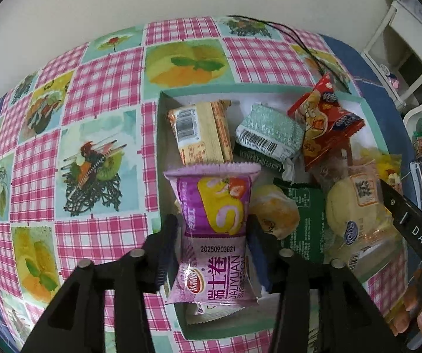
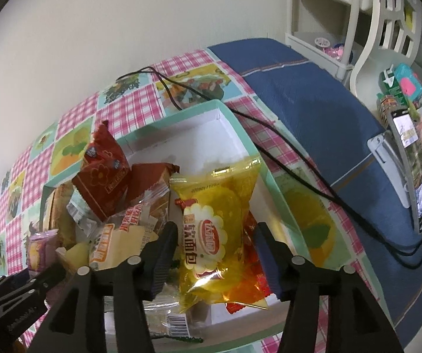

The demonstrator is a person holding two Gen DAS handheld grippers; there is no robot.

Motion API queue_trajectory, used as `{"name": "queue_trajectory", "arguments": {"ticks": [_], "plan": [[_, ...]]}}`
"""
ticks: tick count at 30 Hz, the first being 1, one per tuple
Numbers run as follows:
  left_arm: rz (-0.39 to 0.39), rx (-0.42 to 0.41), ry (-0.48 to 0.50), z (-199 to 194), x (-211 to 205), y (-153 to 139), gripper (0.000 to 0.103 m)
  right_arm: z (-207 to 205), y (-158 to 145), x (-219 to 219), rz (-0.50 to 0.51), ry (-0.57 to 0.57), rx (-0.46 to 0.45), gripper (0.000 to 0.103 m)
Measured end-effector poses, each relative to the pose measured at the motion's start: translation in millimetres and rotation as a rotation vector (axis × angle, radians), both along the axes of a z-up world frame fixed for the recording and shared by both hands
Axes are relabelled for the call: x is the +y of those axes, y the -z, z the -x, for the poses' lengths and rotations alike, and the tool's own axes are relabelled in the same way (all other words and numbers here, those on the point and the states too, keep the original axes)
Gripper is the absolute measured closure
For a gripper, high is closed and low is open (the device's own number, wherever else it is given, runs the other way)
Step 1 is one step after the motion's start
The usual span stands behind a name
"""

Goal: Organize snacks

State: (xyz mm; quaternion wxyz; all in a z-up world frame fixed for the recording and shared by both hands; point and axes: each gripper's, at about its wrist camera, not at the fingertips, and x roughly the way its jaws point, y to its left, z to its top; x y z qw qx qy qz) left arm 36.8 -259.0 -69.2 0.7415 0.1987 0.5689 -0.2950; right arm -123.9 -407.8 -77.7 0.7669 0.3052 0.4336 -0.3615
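A shallow mint-green box (image 1: 240, 89) lies on the checked tablecloth with several snack packs inside. A purple Swiss-roll pack (image 1: 213, 206) lies at the box's left side, between the fingers of my left gripper (image 1: 212, 232). The jaws stand a little wider than the pack and do not press on it. In the right wrist view, a yellow soft-bread pack (image 2: 216, 206) rests on other packs in the box (image 2: 240, 123), between the parted fingers of my right gripper (image 2: 216, 235), with a narrow gap on each side. One right-gripper finger (image 1: 399, 206) shows at the left view's right edge.
In the box also lie a tan wafer pack (image 1: 199, 129), a green-white pack (image 1: 269, 129), a red pack (image 1: 325, 123) and clear-wrapped buns (image 1: 349, 206). A black cable (image 2: 269, 153) crosses the table past the box. A phone on a stand (image 2: 411, 158) is at the right.
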Motion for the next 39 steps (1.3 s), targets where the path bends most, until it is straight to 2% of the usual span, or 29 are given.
{"name": "queue_trajectory", "arguments": {"ticks": [8,9,10,15,21,25,27,33,36,39], "plan": [[0.047,-0.032,-0.033,-7,12,-29,0.050,6,-30,2,0.069,0.022,-0.030,0.042],[0.053,-0.039,-0.040,-8,13,-32,0.047,6,-34,2,0.075,0.022,-0.034,0.042],[0.059,-0.045,-0.048,-9,15,-36,0.044,7,-39,3,0.082,0.020,-0.042,0.042],[0.068,-0.070,-0.097,-20,26,-45,0.044,2,-54,13,0.107,-0.009,-0.056,0.042],[0.053,-0.082,-0.180,-34,42,-41,0.044,-21,-51,35,0.089,-0.090,-0.051,0.042],[0.033,-0.082,-0.237,-46,56,-35,0.032,-39,-45,53,0.068,-0.149,-0.043,0.042],[0.028,-0.078,-0.263,-52,63,-33,0.032,-45,-43,61,0.072,-0.175,-0.039,0.042],[0.004,-0.084,-0.307,-61,77,-27,0.030,-63,-41,80,0.075,-0.224,-0.033,0.036],[-0.005,-0.092,-0.315,-64,80,-26,0.015,-69,-40,86,0.079,-0.223,-0.035,0.024],[-0.012,-0.101,-0.322,-65,82,-25,0.014,-73,-39,89,0.084,-0.234,-0.035,0.016]]}}
